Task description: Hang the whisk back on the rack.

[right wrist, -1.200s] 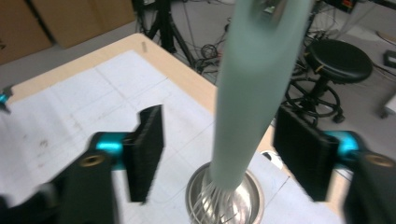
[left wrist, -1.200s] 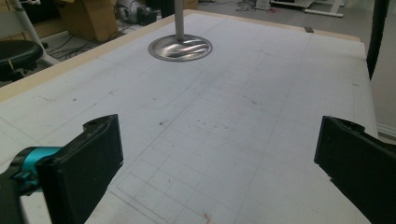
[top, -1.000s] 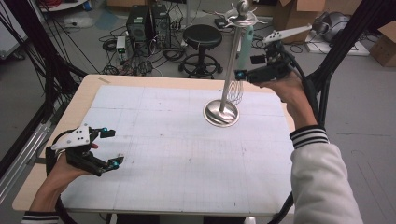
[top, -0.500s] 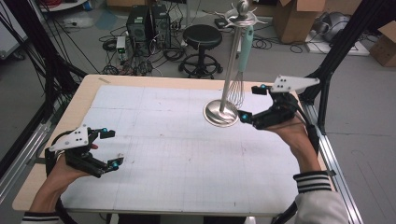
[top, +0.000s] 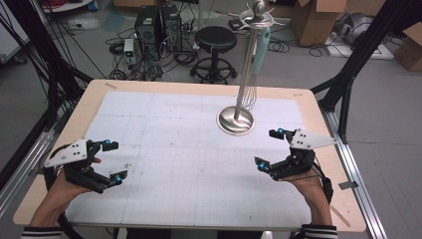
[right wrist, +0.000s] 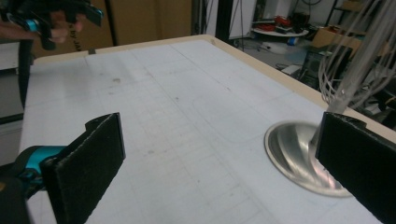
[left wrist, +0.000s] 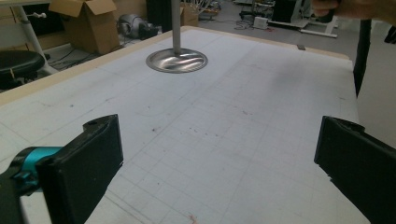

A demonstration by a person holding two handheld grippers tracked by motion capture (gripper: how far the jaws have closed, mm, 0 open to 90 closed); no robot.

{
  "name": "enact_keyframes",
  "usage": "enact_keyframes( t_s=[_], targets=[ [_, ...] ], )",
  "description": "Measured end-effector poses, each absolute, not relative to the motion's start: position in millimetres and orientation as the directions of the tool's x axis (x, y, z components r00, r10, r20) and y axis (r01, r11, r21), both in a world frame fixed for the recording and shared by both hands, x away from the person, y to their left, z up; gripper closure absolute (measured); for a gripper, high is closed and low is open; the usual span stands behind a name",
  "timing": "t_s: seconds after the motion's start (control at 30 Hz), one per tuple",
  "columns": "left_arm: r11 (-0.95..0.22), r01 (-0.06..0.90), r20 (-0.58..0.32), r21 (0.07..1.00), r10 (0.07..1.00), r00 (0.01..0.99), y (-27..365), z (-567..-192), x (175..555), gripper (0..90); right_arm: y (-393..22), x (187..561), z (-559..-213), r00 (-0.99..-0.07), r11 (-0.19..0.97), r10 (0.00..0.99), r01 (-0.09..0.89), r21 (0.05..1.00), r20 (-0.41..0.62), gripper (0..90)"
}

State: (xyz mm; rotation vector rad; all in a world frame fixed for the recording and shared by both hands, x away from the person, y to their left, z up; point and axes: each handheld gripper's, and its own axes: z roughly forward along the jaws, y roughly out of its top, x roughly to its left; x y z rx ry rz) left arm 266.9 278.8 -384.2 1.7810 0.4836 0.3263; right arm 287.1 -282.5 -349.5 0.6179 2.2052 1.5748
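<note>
Since the earlier frame, my right gripper [top: 271,148] has come down from beside the whisk [top: 251,92] to low over the tabletop [top: 164,119], near the stand [top: 236,121]; its jaws have just been opening and now stand spread with nothing between them. Left gripper [top: 110,161] jaws spread too, nothing between them, at the near left edge. Whisk hangs on the stand, handle teal; the right jaw cuts off part of the base in the right gripper view, wires blurred. Tabletop: white gridded mat, scuffed, wood border. Beyond: black stool [top: 215,39], cables [top: 129,59], cardboard boxes [top: 312,20].
</note>
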Motion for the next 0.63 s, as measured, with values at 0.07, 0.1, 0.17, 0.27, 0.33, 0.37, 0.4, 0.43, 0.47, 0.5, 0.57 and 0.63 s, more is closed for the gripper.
enact_keyframes(
  t_s=[0.07,0.1,0.17,0.27,0.33,0.37,0.4,0.43,0.47,0.5,0.57,0.63],
  targets=[
    [-0.210,0.150,-0.030,0.966,0.487,0.873,279,-385,266,1.7,-285,285,-359,-0.832,0.275,0.555,0.148,0.950,-0.031,0.1],
    [-0.210,0.149,-0.029,0.966,0.487,0.873,280,-385,265,1.7,-287,285,-363,-0.827,0.269,0.561,0.154,0.951,-0.025,0.1],
    [-0.211,0.149,-0.028,0.966,0.489,0.872,279,-387,264,1.7,-290,284,-371,-0.821,0.250,0.571,0.164,0.954,-0.009,0.1],
    [-0.214,0.148,-0.025,0.966,0.491,0.871,279,-390,263,1.7,-295,282,-380,-0.814,0.215,0.580,0.165,0.963,0.010,0.1],
    [-0.210,0.149,-0.027,0.966,0.494,0.869,280,-391,263,1.7,-296,279,-386,-0.813,0.197,0.582,0.163,0.967,0.018,0.1],
    [-0.210,0.151,-0.028,0.966,0.495,0.868,280,-392,264,1.7,-296,279,-389,-0.816,0.193,0.577,0.168,0.967,0.026,0.1],
    [-0.209,0.154,-0.031,0.966,0.496,0.868,280,-393,264,1.7,-296,279,-391,-0.816,0.203,0.577,0.183,0.962,0.033,0.1],
    [-0.211,0.155,-0.030,0.965,0.497,0.867,280,-393,264,1.7,-296,279,-392,-0.814,0.214,0.580,0.187,0.959,0.030,0.1],
    [-0.212,0.154,-0.029,0.965,0.498,0.867,280,-393,264,1.7,-296,278,-392,-0.816,0.210,0.578,0.178,0.961,0.025,0.1],
    [-0.215,0.153,-0.027,0.965,0.496,0.868,280,-394,264,1.7,-296,278,-392,-0.820,0.203,0.572,0.180,0.963,0.033,0.1],
    [-0.213,0.152,-0.026,0.965,0.499,0.866,280,-394,264,1.7,-296,278,-391,-0.818,0.206,0.574,0.170,0.964,0.021,0.1],
    [-0.213,0.149,-0.024,0.966,0.497,0.867,280,-394,265,1.7,-297,278,-392,-0.816,0.213,0.577,0.178,0.961,0.023,0.1]
  ],
)
